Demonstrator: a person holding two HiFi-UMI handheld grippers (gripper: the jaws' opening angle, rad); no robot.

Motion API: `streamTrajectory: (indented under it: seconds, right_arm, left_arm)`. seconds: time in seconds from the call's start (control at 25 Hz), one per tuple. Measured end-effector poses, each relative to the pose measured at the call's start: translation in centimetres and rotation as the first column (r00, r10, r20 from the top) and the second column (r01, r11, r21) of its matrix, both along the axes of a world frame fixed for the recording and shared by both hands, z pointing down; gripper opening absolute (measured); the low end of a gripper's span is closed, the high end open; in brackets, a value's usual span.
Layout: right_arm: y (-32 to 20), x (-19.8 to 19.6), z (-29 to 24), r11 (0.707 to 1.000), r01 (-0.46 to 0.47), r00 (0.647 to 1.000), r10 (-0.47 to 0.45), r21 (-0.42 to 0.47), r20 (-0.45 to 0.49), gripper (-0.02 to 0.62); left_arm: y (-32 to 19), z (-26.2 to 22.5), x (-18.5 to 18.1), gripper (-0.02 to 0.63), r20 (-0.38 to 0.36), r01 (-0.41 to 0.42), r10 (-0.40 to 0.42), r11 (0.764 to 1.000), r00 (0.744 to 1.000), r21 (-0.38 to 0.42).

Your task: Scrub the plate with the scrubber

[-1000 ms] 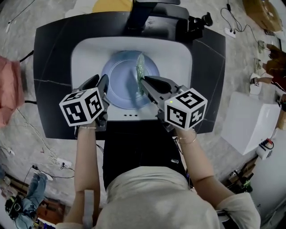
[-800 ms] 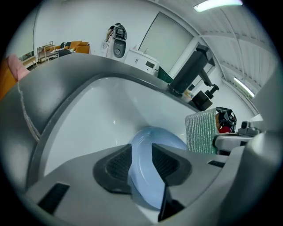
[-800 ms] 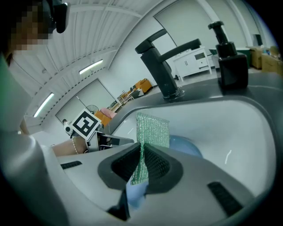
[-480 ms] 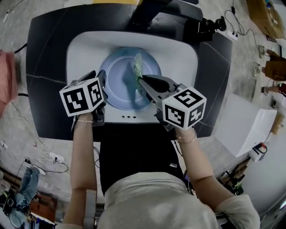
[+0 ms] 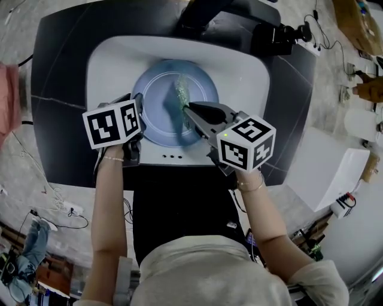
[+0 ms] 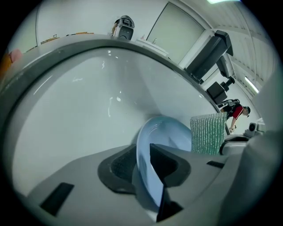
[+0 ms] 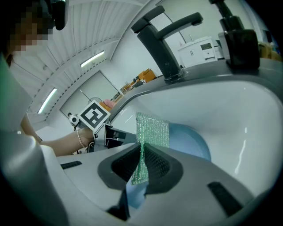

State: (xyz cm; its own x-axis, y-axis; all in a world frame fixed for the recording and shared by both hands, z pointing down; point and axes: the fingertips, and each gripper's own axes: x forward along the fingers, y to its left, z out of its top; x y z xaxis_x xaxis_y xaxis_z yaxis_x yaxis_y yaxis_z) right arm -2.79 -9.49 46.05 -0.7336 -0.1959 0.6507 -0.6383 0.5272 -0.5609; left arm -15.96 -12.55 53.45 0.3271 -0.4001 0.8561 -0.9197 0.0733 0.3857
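– Gripping the green scrubber (image 7: 152,130) hard, the right gripper (image 7: 142,153) has both jaws pinched on the mesh, and the sheet stands on edge above them!
– And the plate?
– The blue plate (image 5: 157,98) sits in the white sink (image 5: 239,77), upper middle of the head view, just below the dark faucet (image 5: 206,9). The scrubber hangs over its right half. I can't tell whether it touches.
– What about the left side?
– The left gripper (image 6: 142,152) comes in at the plate's lower-left edge. Its jaws are closing with the rim between them, and both pads are on it.
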Motion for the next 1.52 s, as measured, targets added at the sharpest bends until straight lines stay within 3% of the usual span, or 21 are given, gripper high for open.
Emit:
streamTrajectory:
  seconds: [0.24, 0.68, 0.92, 1.24, 1.36, 1.52]
  right_arm:
    - [0.1, -0.5, 0.3, 0.998, 0.06, 0.998, -0.06, -0.002, -0.022, 0.043]
    - [1.0, -1.0, 1.7, 0.981, 0.187, 0.978, -0.191, -0.055, -0.087, 0.043]
    - [2.6, -1.9, 4.0, 0.93, 0.364, 0.905, -0.366, -0.048, -0.217, 0.043]
    - [4.9, -2.6, 5.8, 0.88, 0.466, 0.834, -0.471, -0.09, -0.288, 0.038]
    - [5.2, -3.0, 5.6, 0.878, 0.47, 0.835, -0.476, -0.094, -0.275, 0.037]
    - [5.3, -4.5, 5.1, 0.892, 0.438, 0.873, -0.452, -0.112, -0.181, 0.037]
  left_arm:
    - [0.3, 0.6, -0.3, 0.048, 0.073, -0.049, 0.049, 0.999, 0.996, 0.001]
    - [-0.1, -0.4, 0.6, 0.038, 0.008, -0.088, 0.088, 0.995, 0.996, 0.053]
    - [-0.7, -1.2, 0.8, 0.038, -0.011, -0.075, 0.077, 0.993, 0.997, 0.092]
    - [-1.0, -1.7, 1.1, 0.038, -0.008, -0.084, 0.085, 0.99, 0.996, 0.112]
    - [-1.1, -1.9, 1.1, 0.037, -0.011, -0.075, 0.077, 0.991, 0.997, 0.115]
    - [-1.4, -2.5, 1.3, 0.037, -0.027, -0.057, 0.061, 0.99, 0.998, 0.129]
